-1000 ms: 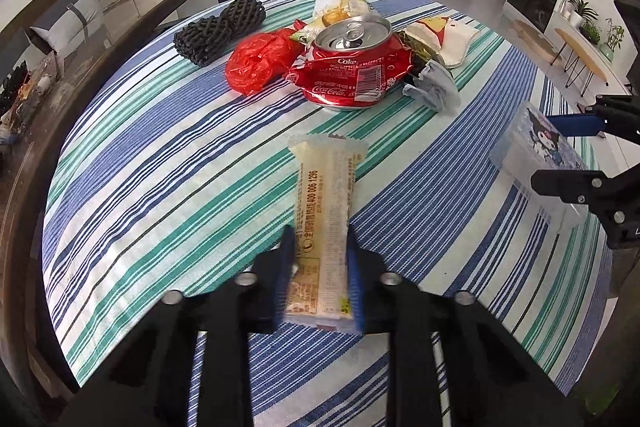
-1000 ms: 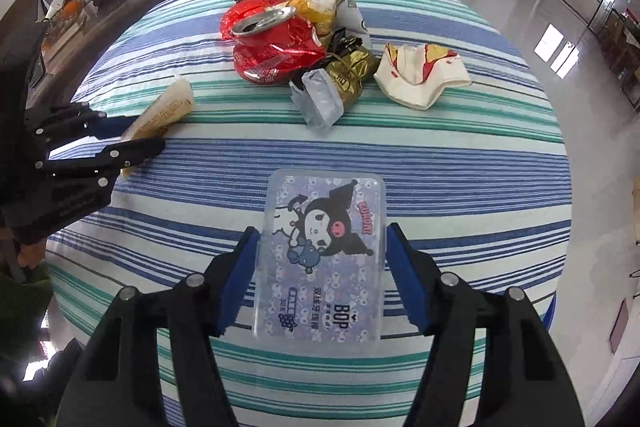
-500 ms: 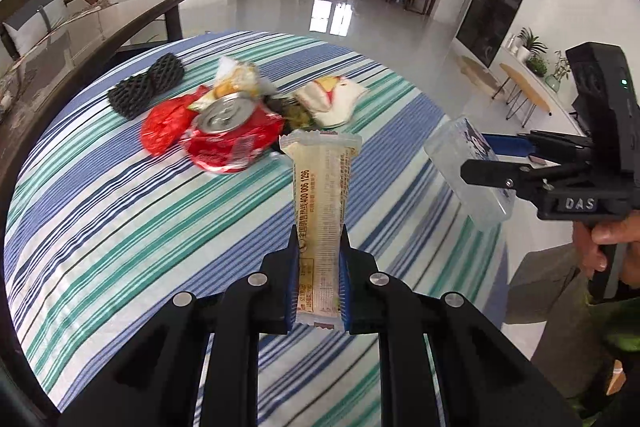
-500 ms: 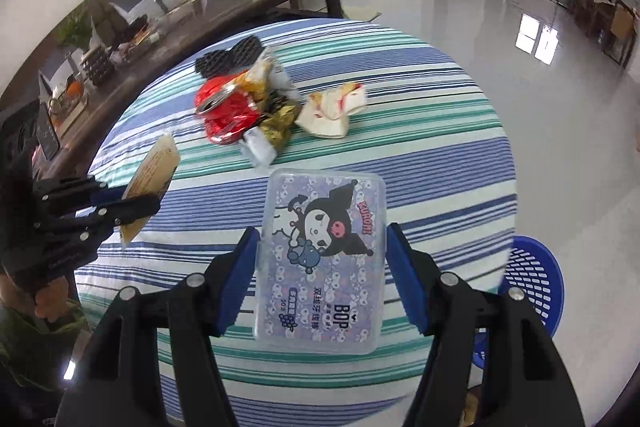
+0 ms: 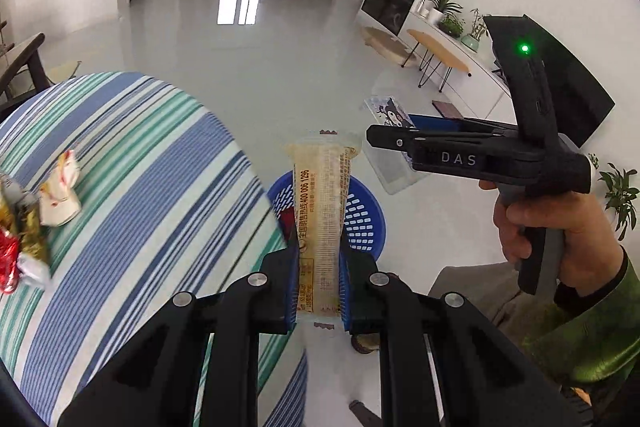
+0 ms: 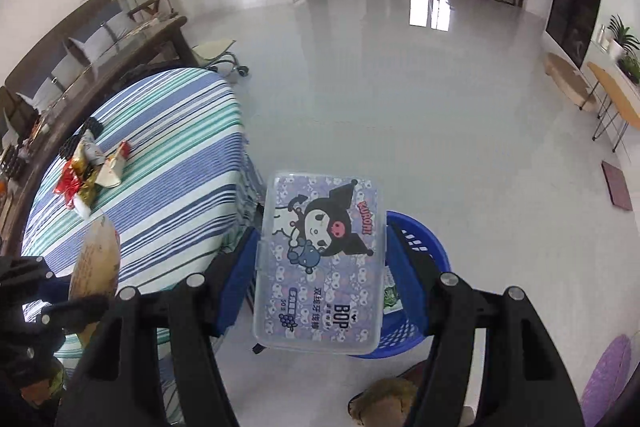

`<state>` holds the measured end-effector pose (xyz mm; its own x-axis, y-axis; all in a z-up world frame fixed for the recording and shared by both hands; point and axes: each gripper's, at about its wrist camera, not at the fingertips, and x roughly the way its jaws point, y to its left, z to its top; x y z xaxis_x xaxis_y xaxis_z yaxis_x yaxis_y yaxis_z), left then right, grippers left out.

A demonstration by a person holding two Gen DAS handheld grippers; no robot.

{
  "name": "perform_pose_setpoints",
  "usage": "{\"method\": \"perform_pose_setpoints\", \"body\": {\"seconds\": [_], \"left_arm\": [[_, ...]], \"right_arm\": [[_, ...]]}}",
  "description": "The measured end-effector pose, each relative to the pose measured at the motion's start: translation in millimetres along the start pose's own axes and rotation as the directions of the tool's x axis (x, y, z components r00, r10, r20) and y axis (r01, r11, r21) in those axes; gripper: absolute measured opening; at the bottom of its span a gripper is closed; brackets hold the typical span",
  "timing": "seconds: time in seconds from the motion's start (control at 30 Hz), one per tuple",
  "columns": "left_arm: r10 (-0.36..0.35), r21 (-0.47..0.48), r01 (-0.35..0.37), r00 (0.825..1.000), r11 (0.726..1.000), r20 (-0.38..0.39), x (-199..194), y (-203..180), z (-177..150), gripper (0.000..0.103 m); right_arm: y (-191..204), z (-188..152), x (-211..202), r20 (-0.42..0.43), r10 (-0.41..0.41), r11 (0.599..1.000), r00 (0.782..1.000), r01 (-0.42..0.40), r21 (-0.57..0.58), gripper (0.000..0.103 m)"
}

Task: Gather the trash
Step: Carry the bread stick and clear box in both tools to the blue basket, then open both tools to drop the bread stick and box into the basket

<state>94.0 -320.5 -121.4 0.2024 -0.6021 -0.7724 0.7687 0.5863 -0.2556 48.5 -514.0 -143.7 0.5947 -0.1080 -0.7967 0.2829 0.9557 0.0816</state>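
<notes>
My left gripper is shut on a long yellow snack wrapper, held above a blue plastic basket on the floor beside the table. My right gripper is shut on a clear plastic box with a cartoon print, also over the blue basket. The right gripper with the box shows at the right of the left wrist view. In the right wrist view the wrapper sits at the lower left. Remaining trash, a crushed red can among it, lies on the striped table.
A hand and green sleeve hold the right gripper's handle. A dark wooden table stands behind the striped one. Small wooden side tables and potted plants line the right wall. Glossy floor stretches beyond the basket.
Both grippers swung away from the tabletop to the right, off its edge, carrying the wrapper and the box over the blue basket. The trash pile now lies far to the left.
</notes>
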Motion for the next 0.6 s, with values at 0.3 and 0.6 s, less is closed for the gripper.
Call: {"method": "perform_pose_setpoints", "body": {"seconds": [0.3, 0.6], "left_arm": [[-0.026, -0.027, 0.023, 0.993, 0.999, -0.115, 132, -32, 25, 0.016], [-0.003, -0.082, -0.012, 0.983, 0.997, -0.182, 210, -17, 28, 0.016]], "right_arm": [[-81, -13, 57, -0.074, -0.034, 0.992, 0.997, 0.042, 0.119, 0.063], [-125, -21, 100, -0.14, 0.054, 0.968, 0.989, -0.018, 0.25, 0.063]]}}
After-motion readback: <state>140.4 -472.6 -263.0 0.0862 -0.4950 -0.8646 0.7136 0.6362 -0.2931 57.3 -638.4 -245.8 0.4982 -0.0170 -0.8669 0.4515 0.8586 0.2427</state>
